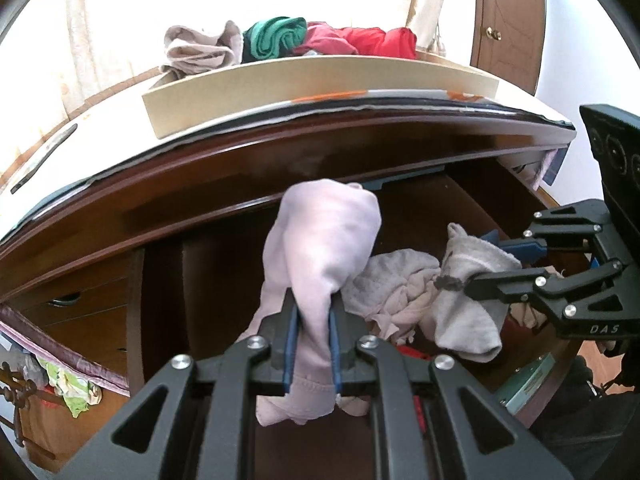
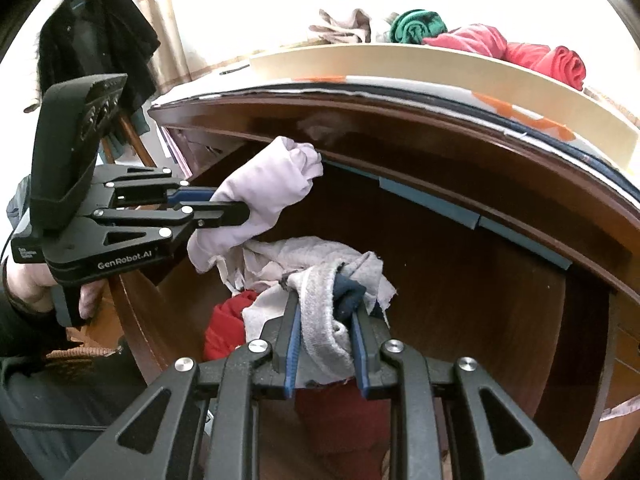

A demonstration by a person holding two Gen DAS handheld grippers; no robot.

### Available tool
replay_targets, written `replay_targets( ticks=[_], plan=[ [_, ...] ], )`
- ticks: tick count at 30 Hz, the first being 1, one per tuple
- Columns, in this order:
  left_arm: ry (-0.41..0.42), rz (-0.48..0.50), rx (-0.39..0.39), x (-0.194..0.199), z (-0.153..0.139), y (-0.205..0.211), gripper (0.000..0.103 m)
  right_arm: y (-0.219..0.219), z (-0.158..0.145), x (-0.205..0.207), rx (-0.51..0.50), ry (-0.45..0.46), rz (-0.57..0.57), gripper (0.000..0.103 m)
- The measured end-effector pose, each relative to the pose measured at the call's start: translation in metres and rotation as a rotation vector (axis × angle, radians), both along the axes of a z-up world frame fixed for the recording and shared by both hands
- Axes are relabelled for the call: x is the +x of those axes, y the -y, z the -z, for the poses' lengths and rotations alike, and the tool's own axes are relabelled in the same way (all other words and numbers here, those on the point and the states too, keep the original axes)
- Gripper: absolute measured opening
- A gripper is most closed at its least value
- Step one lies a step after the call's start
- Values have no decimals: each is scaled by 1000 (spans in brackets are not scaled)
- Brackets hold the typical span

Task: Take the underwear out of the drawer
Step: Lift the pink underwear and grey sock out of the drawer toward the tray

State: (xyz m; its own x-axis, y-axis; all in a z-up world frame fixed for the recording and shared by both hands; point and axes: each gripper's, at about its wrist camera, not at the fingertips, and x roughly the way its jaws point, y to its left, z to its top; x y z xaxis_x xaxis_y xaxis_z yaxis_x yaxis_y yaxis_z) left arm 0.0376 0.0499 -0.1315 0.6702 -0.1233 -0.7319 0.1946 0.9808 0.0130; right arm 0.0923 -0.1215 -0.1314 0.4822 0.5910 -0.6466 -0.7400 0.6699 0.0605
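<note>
- Underwear is sitting in both of my tools: a pale lilac piece (image 1: 320, 248) is hanging pinched in the left gripper (image 1: 313, 312), lifted above the open drawer (image 2: 460, 280).
- I am seeing the right gripper (image 2: 326, 312) clamped narrowly on a grey garment (image 2: 324, 320) with a bit of dark blue fabric (image 2: 348, 294) caught beside it, just over the drawer's pile.
- More clothing is lying in the drawer below: a rumpled light grey heap (image 2: 296, 254) and a red piece (image 2: 226, 324).
- I am looking at a dark brown wooden dresser (image 1: 200, 184) whose top is carrying a shallow beige tray (image 1: 280, 84).
- Clothes are resting in that tray: a beige bundle (image 1: 200, 50), a rolled green one (image 1: 276, 38) and red ones (image 1: 372, 42).
- Bright window light and pale curtains (image 1: 100, 32) are filling the room behind, with a brown door (image 1: 508, 20) at the right.
- A black jacket (image 2: 96, 36) is hanging at the left in the right wrist view, and a person's hand (image 2: 28, 280) is gripping the left tool's handle.
</note>
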Motion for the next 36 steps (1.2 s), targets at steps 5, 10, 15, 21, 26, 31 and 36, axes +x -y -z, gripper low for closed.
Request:
replay_targets(
  ticks=[5,10,15,21,26,31,36],
  plan=[
    [24,-20,-3,-2,1,2,11,8,-4,-4,27,21,1,24],
    [43,-25,-7,-6,0,4,11,17,-7,-9,57,40,1,24],
    [64,-35,-13,-10,-3,6,11,24,-10,-13,85,62,3,24],
    [78,-41,-18,-12,-8,10,11,36,-13,-19,121,87,16,24],
    [101,-49,-22,-15,-14,11,11,41,-14,-24,134,113,22,24],
    [118,-53,-23,-16,-19,13,11,42,-15,-26,149,134,37,24],
    [137,-57,-26,-17,-24,15,11,42,-16,-29,159,155,41,24]
  ],
)
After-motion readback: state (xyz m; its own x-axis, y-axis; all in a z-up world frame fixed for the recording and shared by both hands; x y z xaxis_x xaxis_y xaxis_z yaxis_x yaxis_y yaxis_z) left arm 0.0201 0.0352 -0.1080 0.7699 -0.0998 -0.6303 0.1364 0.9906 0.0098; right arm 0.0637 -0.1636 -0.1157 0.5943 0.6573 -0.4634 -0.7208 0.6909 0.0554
